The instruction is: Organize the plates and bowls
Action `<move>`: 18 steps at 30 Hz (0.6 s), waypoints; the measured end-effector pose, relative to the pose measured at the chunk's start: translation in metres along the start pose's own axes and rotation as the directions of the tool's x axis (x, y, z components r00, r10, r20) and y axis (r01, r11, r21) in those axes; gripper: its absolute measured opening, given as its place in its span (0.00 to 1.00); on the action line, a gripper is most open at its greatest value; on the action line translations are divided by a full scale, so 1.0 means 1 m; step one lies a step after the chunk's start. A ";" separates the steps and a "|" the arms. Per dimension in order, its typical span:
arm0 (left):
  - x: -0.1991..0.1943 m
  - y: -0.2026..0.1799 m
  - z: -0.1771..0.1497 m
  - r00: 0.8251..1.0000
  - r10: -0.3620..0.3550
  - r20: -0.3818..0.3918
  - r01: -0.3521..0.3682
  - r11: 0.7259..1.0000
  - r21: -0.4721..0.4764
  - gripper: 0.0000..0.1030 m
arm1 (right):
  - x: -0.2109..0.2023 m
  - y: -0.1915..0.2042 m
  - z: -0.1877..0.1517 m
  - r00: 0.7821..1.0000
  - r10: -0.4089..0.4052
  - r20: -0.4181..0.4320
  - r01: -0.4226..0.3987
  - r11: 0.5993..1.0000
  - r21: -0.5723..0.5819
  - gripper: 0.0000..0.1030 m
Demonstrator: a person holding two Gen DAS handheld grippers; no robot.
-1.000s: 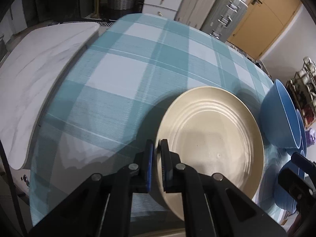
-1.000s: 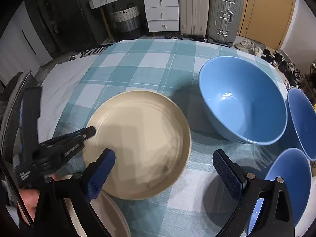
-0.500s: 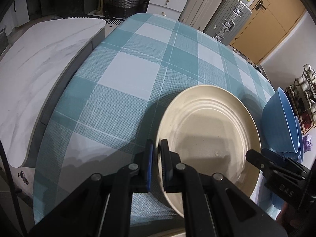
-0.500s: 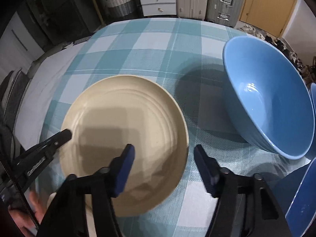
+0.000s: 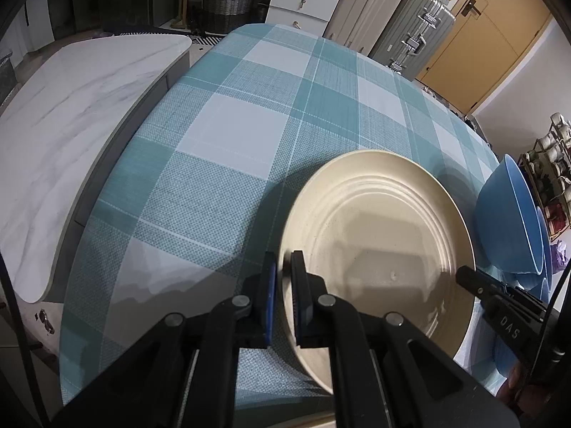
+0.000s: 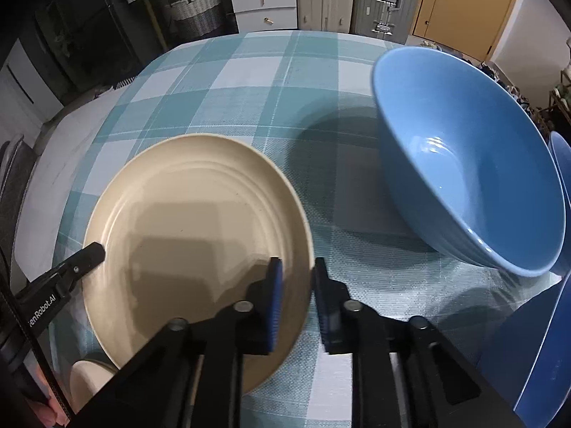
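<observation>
- Cream plate lies on the checked-cloth bench, near edge, left of the large blue bowl.
- Left claw is clamped tight on the plate's near-left rim.
- Right claw straddles the plate's right rim, jaws closing, pads just about on the rim.
- More blue bowls sit at far right, partly cut off.
</observation>
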State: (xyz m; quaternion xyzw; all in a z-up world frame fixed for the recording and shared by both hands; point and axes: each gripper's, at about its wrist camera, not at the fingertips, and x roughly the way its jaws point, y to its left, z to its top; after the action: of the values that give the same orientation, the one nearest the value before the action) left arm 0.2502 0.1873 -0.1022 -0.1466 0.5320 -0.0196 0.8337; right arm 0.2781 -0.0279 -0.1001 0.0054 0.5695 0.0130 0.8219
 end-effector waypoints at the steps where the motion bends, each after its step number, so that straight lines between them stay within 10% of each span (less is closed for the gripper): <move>1: 0.000 0.000 0.000 1.000 0.000 0.000 0.000 1.000 0.000 0.05 | 0.000 -0.002 0.000 1.000 0.002 0.003 -0.002 1.000 0.004 0.08; 18: 0.002 0.006 -0.001 0.999 -0.045 -0.007 0.044 0.997 -0.055 0.05 | -0.010 -0.004 0.005 0.999 0.014 0.053 -0.016 1.000 0.023 0.05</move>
State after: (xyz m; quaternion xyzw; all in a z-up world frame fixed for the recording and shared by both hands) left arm 0.2497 0.1928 -0.1056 -0.1813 0.5322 -0.0241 0.8266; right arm 0.2789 -0.0325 -0.0894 0.0197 0.5478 0.0123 0.8363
